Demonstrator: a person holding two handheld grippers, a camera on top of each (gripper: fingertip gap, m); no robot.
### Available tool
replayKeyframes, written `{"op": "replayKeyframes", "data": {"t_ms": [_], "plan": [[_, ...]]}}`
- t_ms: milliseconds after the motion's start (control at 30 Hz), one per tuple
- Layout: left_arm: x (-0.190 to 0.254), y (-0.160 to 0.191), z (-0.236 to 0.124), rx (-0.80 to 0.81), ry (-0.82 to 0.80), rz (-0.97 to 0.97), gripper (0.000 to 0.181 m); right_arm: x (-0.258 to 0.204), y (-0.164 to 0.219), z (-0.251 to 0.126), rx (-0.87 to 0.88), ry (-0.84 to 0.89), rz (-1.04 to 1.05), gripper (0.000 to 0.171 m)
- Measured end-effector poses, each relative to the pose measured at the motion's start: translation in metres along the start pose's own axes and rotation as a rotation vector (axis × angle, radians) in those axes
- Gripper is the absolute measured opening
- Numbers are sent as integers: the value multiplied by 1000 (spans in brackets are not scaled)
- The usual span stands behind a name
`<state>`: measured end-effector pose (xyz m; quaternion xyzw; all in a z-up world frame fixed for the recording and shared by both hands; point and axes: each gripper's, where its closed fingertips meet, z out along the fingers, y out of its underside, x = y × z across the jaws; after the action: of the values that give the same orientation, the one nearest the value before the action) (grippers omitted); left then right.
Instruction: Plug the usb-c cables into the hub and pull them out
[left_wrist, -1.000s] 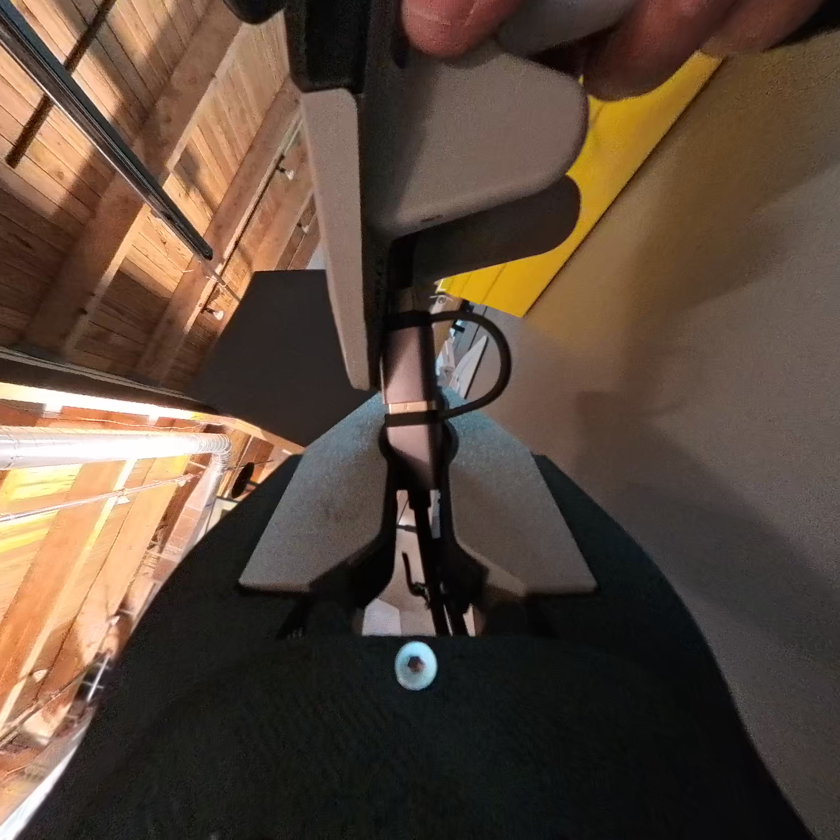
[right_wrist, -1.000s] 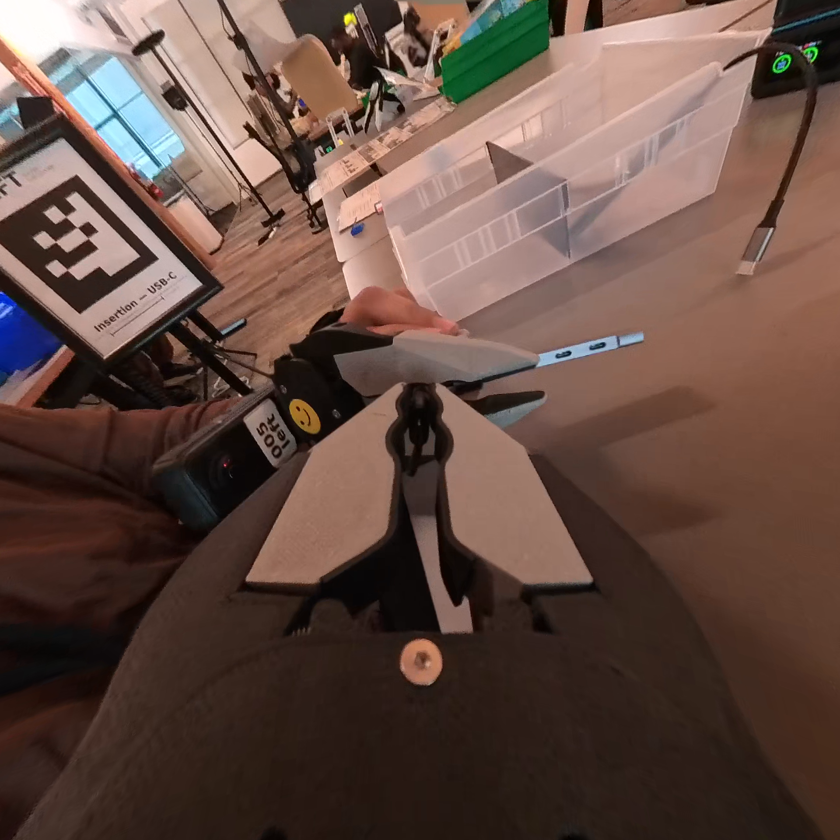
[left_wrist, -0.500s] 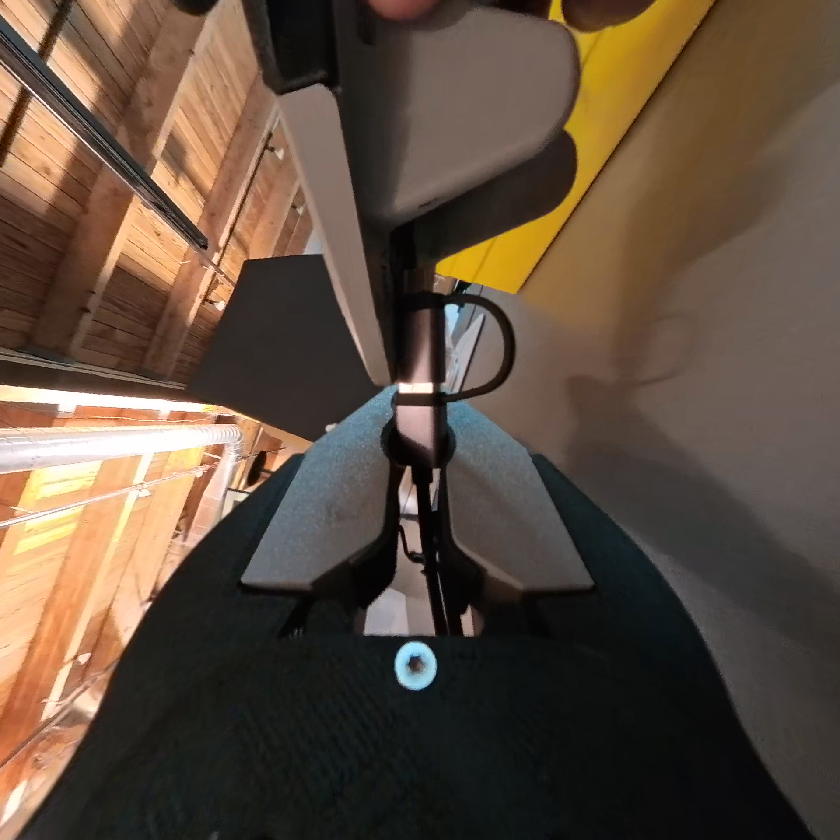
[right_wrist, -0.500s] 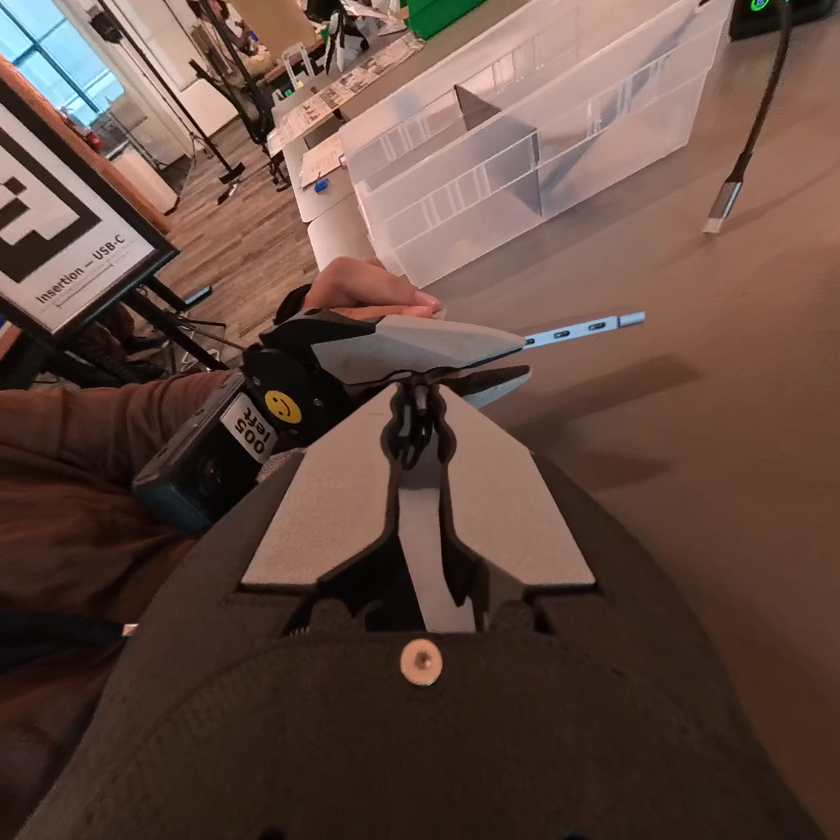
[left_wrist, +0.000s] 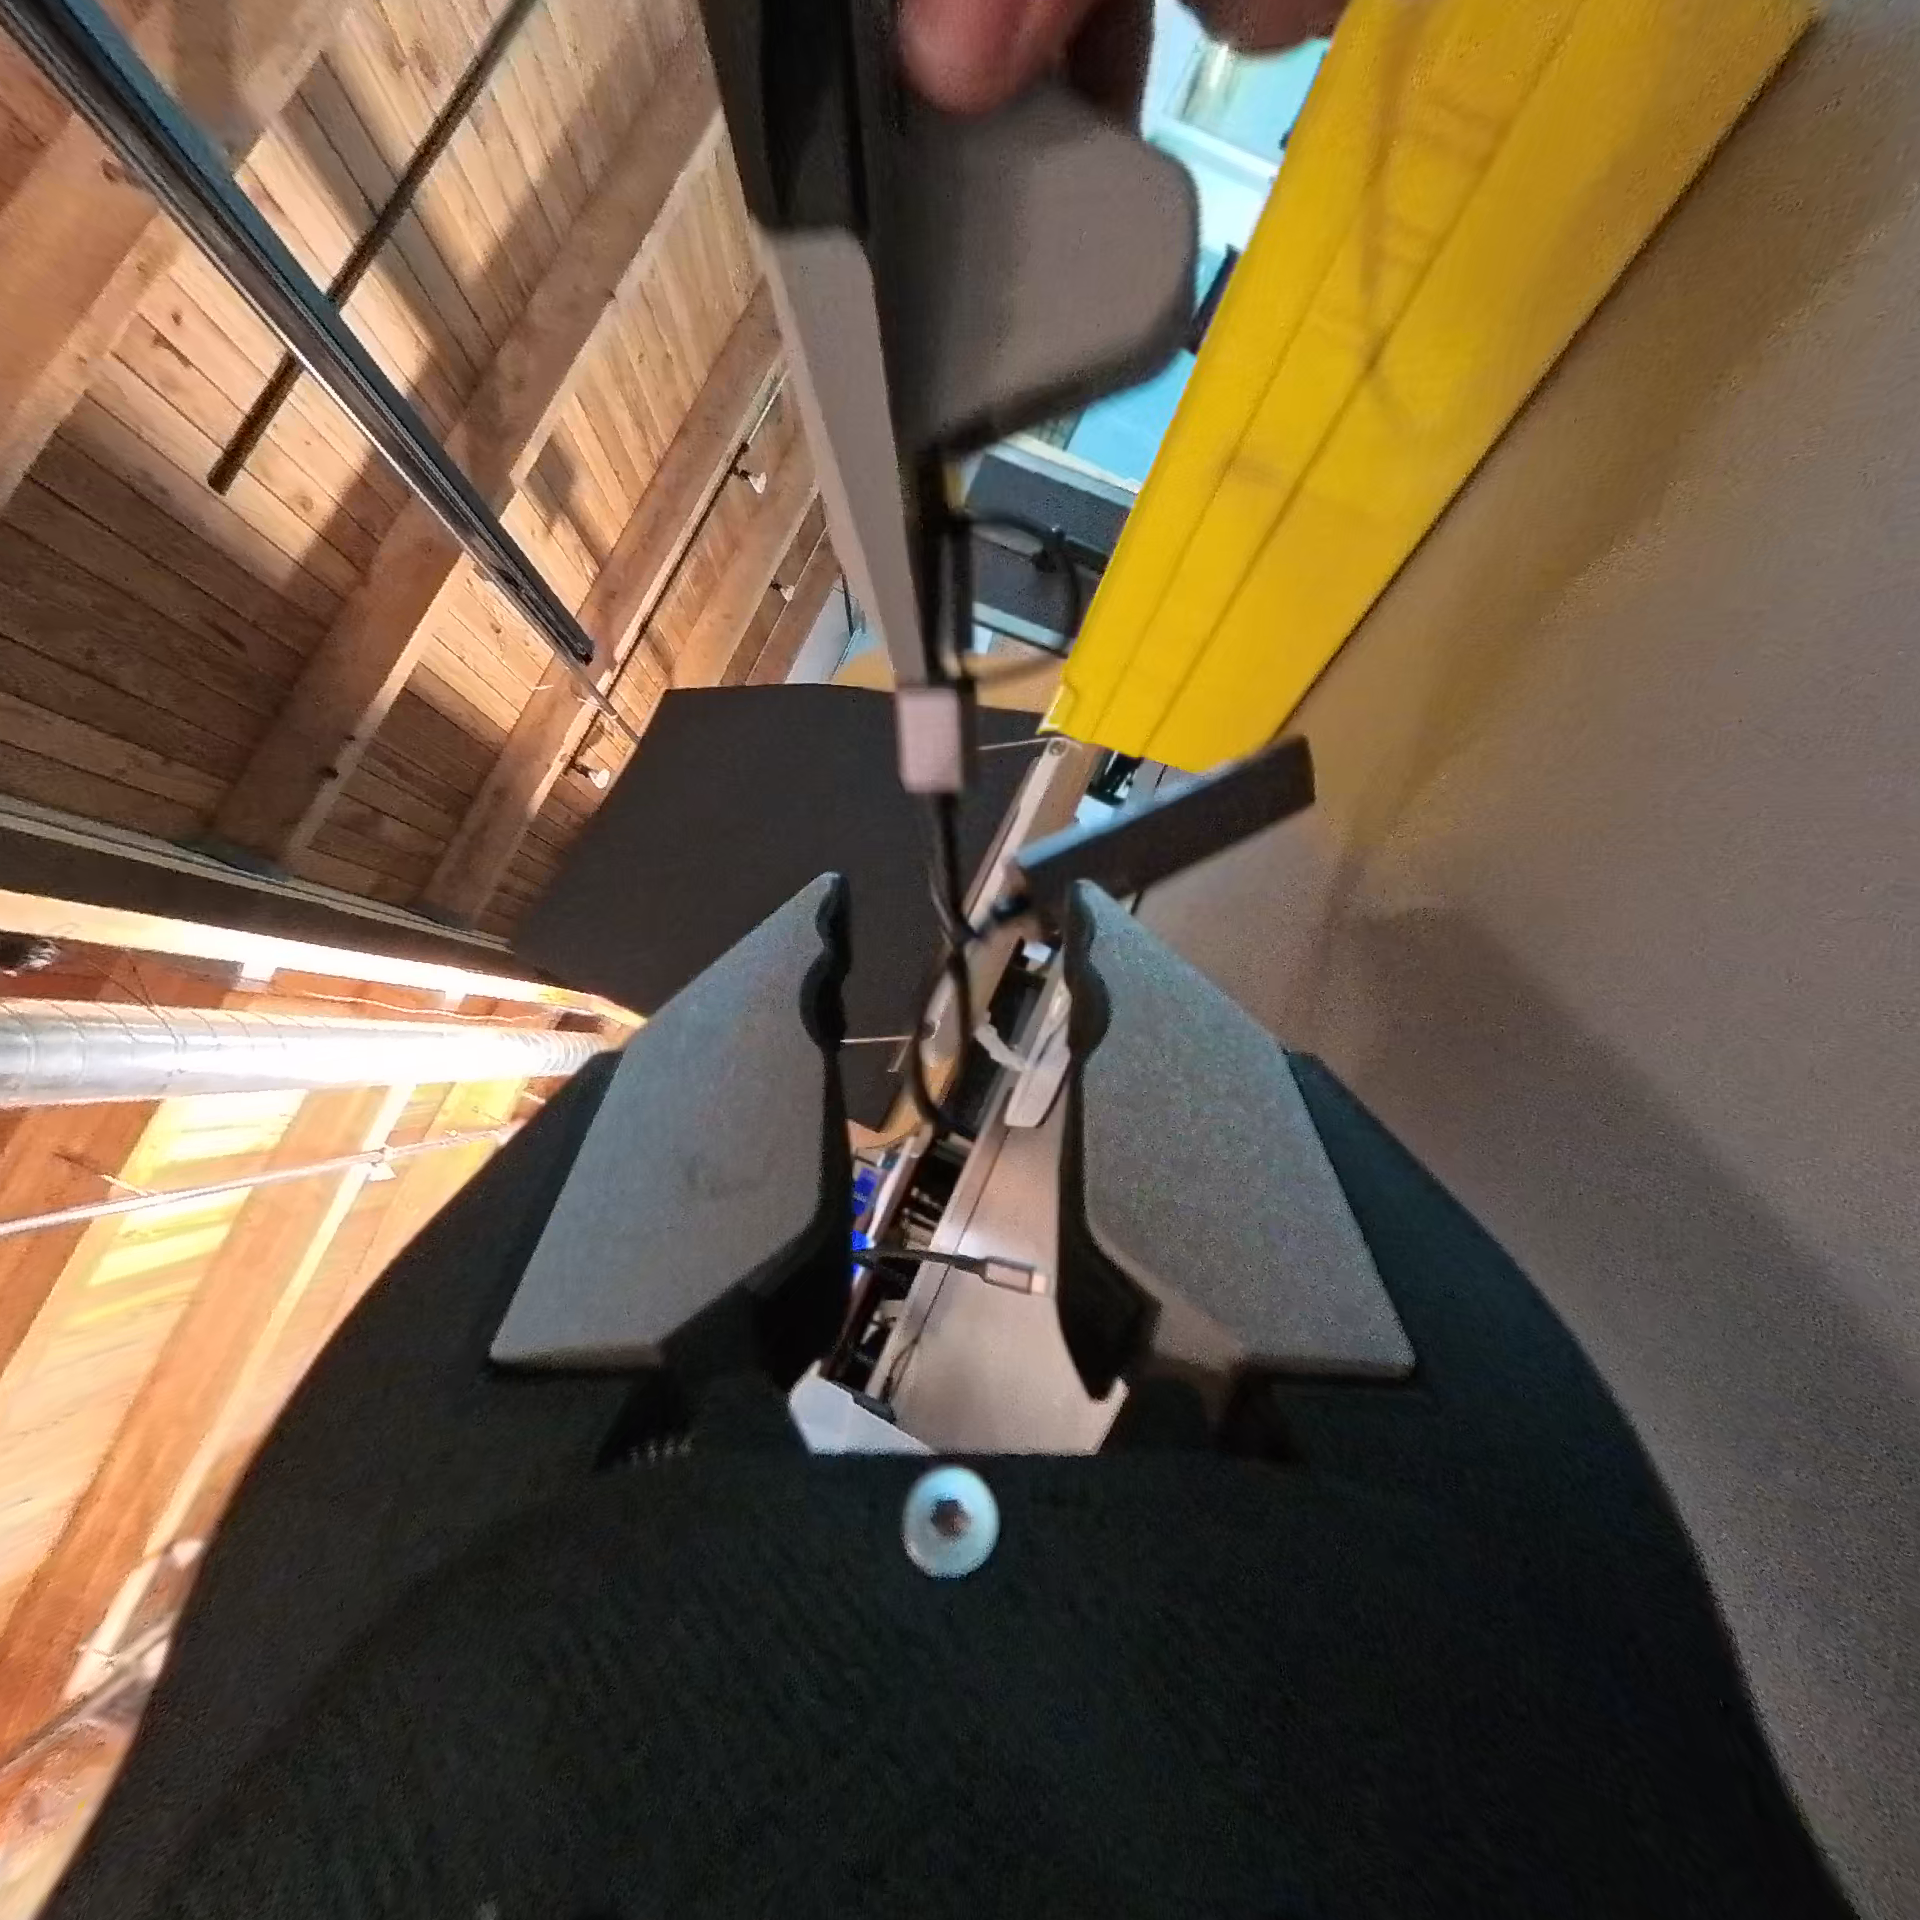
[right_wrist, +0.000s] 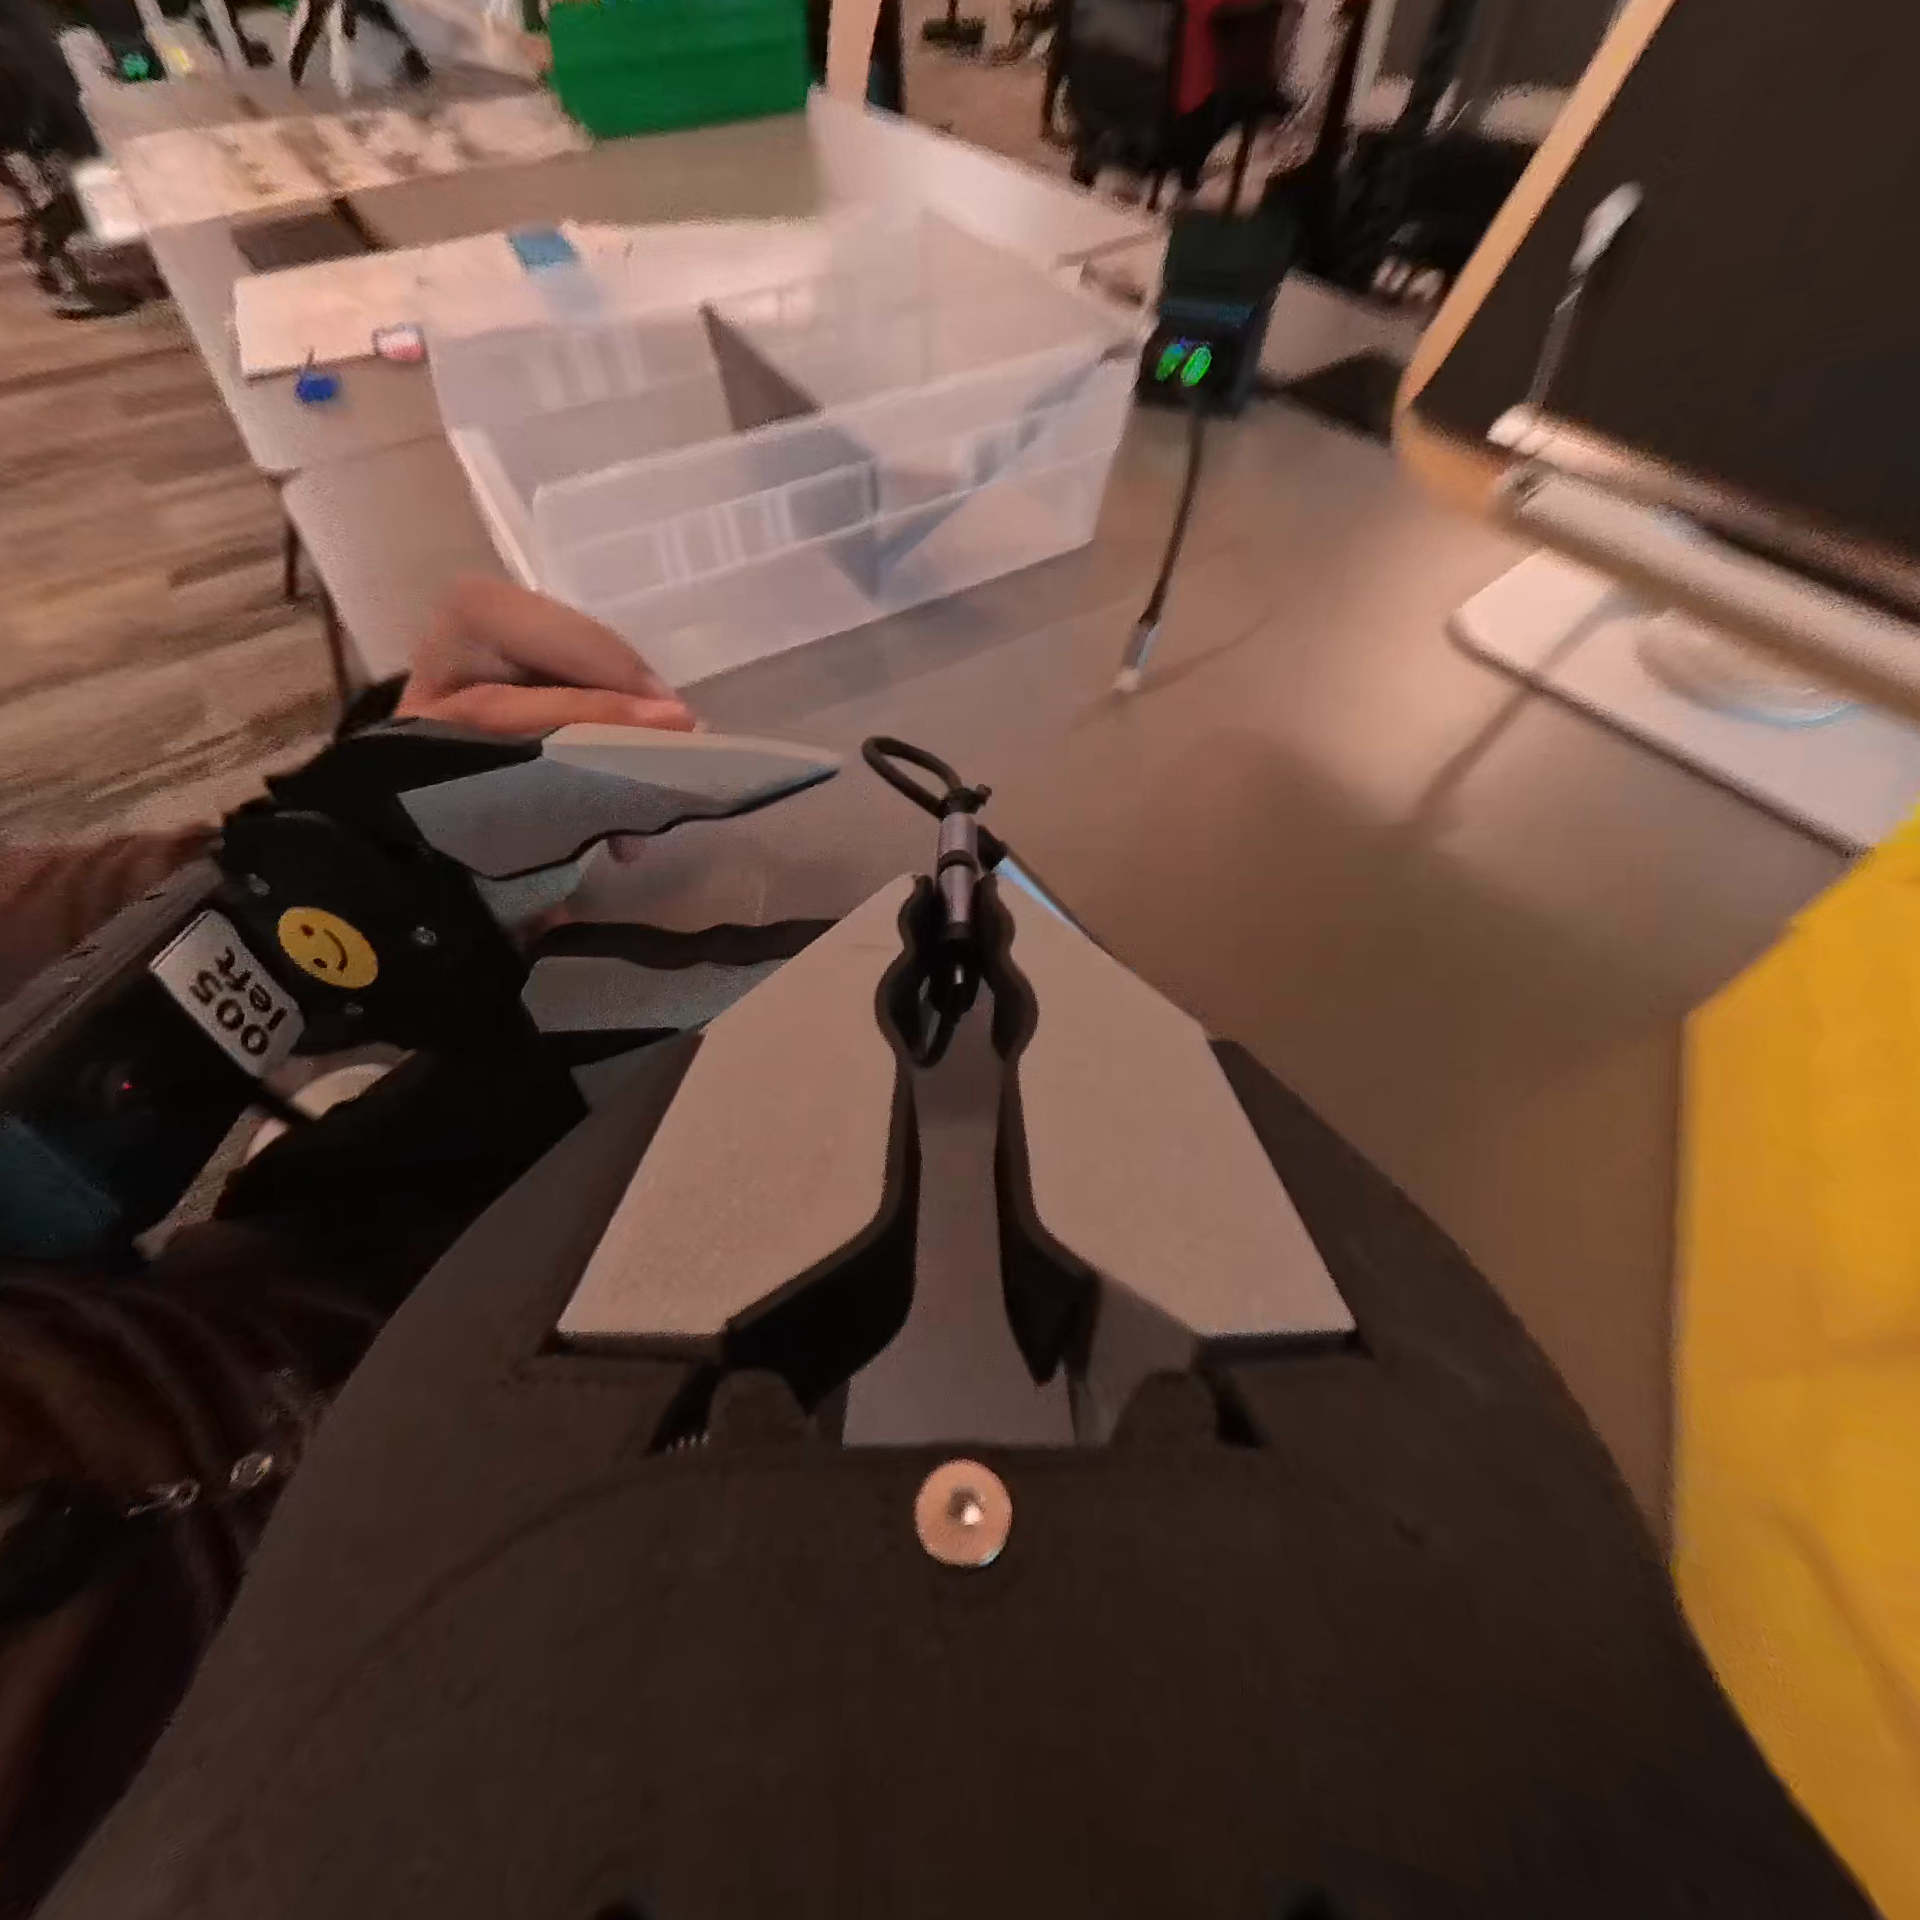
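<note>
My right gripper (right_wrist: 956, 883) is shut on the slim grey hub (right_wrist: 961, 857), whose short black cable (right_wrist: 909, 764) loops off its far end. In the left wrist view the hub (left_wrist: 928, 738) hangs from the right gripper's fingers (left_wrist: 842, 416), above and ahead of my left gripper (left_wrist: 951, 904). My left gripper is open and empty, and it shows to the left in the right wrist view (right_wrist: 821, 852). A loose usb-c cable with a silver plug (right_wrist: 1138, 665) lies on the table, running from a black charger (right_wrist: 1205, 332) with green lights.
A clear plastic divided bin (right_wrist: 779, 468) stands at the back of the beige table (right_wrist: 1351, 883). A yellow bin (right_wrist: 1818, 1247) is close on the right. A monitor (right_wrist: 1714, 312) on a white stand (right_wrist: 1621, 675) is at the back right.
My left gripper has opened and let go of the hub. My right gripper has kept the hub and drawn it away from the left fingers, and both views have swung.
</note>
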<state>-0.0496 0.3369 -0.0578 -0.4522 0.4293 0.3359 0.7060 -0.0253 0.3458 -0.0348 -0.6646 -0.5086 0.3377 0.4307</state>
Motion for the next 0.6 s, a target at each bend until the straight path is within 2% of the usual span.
{"op": "replayKeyframes", "data": {"t_ms": [167,300,400,500,533,600], "plan": [[-7,13,3,-41,-5,-111,36,42,-56,-72,202,191,-54,6],[4,25,9,-107,43,-107,36,99,-94,-127,294,399,-81,5],[6,21,8,-83,60,-122,28,152,-104,-139,227,497,-68,5],[2,24,8,-87,62,-192,27,208,-84,-119,37,513,33,5],[0,27,9,-97,61,-216,28,228,-70,-109,-39,526,86,8],[-2,31,9,-111,58,-252,29,258,-39,-100,-188,564,212,28]]}}
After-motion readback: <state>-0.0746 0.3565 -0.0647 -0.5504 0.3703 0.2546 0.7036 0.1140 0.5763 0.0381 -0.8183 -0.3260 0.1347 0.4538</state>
